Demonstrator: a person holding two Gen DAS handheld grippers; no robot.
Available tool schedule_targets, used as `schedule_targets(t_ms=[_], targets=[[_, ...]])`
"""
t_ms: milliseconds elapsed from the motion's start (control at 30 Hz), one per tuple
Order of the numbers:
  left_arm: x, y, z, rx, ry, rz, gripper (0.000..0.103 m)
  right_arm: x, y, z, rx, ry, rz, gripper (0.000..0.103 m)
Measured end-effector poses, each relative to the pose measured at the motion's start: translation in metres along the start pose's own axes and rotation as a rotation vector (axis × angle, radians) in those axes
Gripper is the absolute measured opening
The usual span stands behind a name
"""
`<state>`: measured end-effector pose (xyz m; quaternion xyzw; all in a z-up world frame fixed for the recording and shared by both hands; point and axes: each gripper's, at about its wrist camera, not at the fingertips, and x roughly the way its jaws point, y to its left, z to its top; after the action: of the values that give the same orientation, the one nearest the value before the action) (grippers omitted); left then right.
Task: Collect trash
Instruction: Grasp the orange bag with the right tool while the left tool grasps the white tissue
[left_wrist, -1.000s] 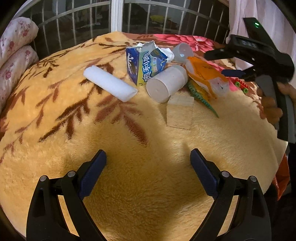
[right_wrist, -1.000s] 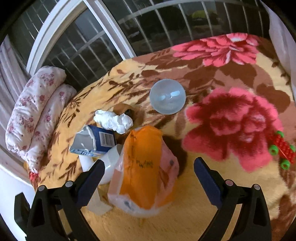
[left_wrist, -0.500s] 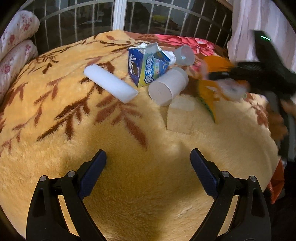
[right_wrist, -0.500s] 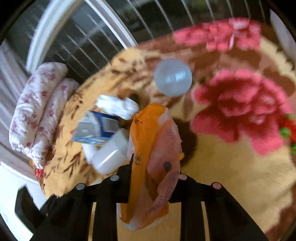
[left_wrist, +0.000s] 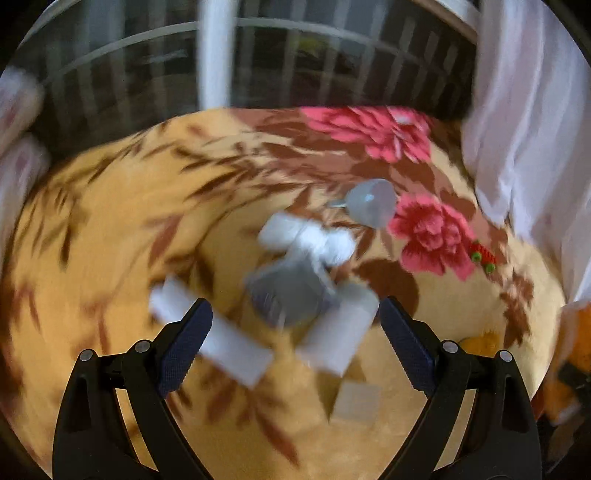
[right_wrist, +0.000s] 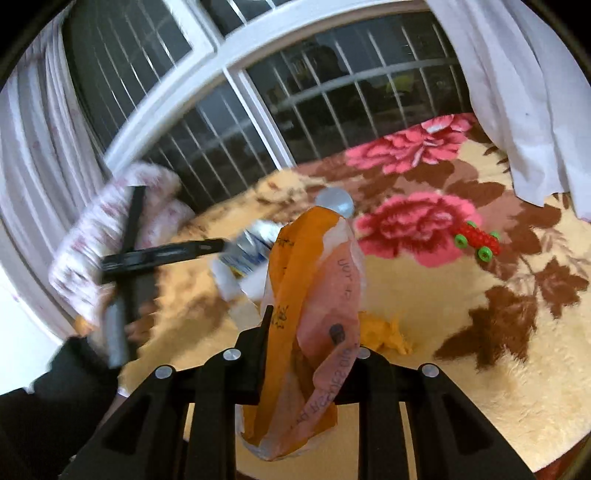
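Right wrist view, right gripper (right_wrist: 306, 354): jaws drawn narrow and clamped on the orange wrapper (right_wrist: 314, 314); a second ago wide apart with the wrapper lying on the blanket between them.
Orange wrapper: lifted off the blanket (right_wrist: 461, 387), standing upright between the pads, crumpled, printed lettering on its pink side.
Left wrist view, left gripper (left_wrist: 295, 343): jaws wide, nothing between the pads, as one second earlier.
Left wrist view, change: picture now blurred; trash pile seen closer and lower in frame than before, just beyond the fingertips.
Trash pile: white roll (left_wrist: 210, 332), grey-blue carton (left_wrist: 291, 295), white cylinder (left_wrist: 340, 332), crumpled tissue (left_wrist: 314, 240), clear cup (left_wrist: 373, 203), all resting on the blanket, close together.
Pale square piece (left_wrist: 356, 400): flat on the blanket, nearer the camera than the pile.
Only in right wrist view: left gripper from the side, blurred, held by a hand (right_wrist: 136, 325) with a dark sleeve; yellow scrap (right_wrist: 384, 332) on the blanket just behind the wrapper; window bars (right_wrist: 332, 99) sharp.
Both views: red and green toy (right_wrist: 478, 242) beside a pink flower; white curtain (right_wrist: 517, 92) at right.
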<state>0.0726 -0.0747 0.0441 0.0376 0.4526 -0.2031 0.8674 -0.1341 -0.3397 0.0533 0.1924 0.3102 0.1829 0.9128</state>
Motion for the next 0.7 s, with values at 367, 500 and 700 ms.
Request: schedule_targets(t_ms=[367, 500, 700], targets=[[0.073, -0.033, 0.048, 0.498, 0.208, 0.131, 0.090, -0.019, -0.040, 0.016, -0.006, -0.033, -0.153, 0.023], [0.085, -0.043, 0.044, 0.616, 0.233, 0.093, 0.090, -0.011, -0.050, 0.007, 0.024, -0.001, -0.148, 0.023], [0.102, -0.031, 0.047, 0.560, 0.257, 0.060, 0.055, -0.005, -0.042, -0.003, -0.017, -0.003, -0.150, 0.023]])
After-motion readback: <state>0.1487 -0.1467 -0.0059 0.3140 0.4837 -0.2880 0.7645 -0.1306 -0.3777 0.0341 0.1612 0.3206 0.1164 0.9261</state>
